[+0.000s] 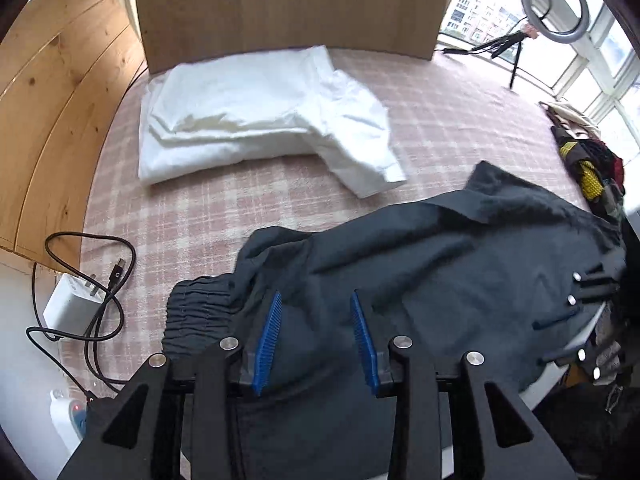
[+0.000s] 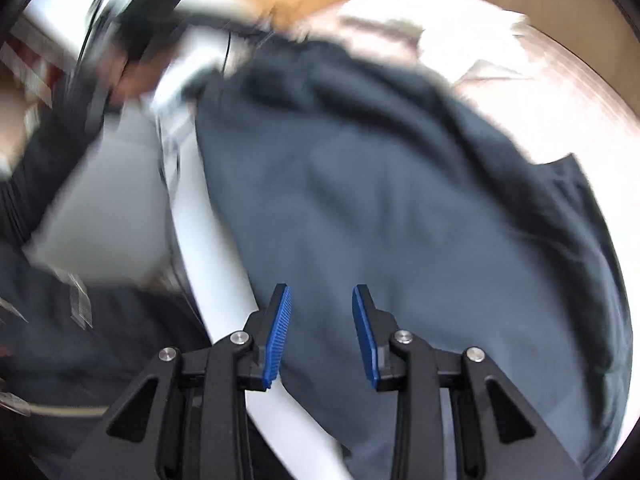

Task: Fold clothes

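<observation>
Both hand-held grippers, left (image 1: pixel 316 308) and right (image 2: pixel 321 300), hang with blue pads parted and nothing between them above a dark grey garment (image 1: pixel 420 264) spread across the pink-checked bed (image 1: pixel 460 112). Behind it lies a folded white garment (image 1: pixel 256 116); at the bed's edge, a white charger (image 1: pixel 68 308) with black cable (image 1: pixel 100 320).

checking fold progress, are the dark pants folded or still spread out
Not neatly folded: the dark pants lie loosely rumpled across the checked bedspread, elastic waistband bunched, one corner flipped up. Neither gripper grips them.
</observation>
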Demonstrator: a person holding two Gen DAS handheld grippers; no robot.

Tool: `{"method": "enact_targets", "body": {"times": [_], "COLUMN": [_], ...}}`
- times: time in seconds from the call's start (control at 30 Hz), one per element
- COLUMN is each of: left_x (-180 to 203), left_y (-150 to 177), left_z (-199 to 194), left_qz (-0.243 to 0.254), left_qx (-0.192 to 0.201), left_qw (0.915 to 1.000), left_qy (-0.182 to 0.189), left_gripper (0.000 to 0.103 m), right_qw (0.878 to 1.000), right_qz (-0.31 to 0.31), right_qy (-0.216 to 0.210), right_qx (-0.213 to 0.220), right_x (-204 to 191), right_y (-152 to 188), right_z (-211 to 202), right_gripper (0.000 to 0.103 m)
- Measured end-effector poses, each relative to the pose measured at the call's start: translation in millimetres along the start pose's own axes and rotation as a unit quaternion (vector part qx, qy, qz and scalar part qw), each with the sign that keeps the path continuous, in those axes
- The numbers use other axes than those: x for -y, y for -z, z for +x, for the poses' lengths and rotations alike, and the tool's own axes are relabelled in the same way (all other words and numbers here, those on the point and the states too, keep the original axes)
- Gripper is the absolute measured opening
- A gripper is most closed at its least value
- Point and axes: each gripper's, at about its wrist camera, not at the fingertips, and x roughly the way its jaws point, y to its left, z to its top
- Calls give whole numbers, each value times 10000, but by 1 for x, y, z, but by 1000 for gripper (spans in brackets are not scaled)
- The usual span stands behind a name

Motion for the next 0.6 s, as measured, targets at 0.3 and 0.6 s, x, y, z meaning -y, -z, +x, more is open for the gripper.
{"method": "enact_targets", "body": {"times": [0.3, 0.6], "left_x": [81, 45], "left_y": [67, 43], "left_z": [57, 9], "left_qz": [836, 454], "left_qx": [-1125, -463], "left_qw": [9844, 9943], "left_qy": [1061, 849], "left_gripper": [39, 41], "right_qw": [9912, 9813], "right_qz": [1149, 1622], "right_qy": [213, 567], "right_qx": [621, 867], "right_x": [55, 73], "right_y": [-73, -81], "right_z": [23, 35], "right_gripper": [32, 32]}}
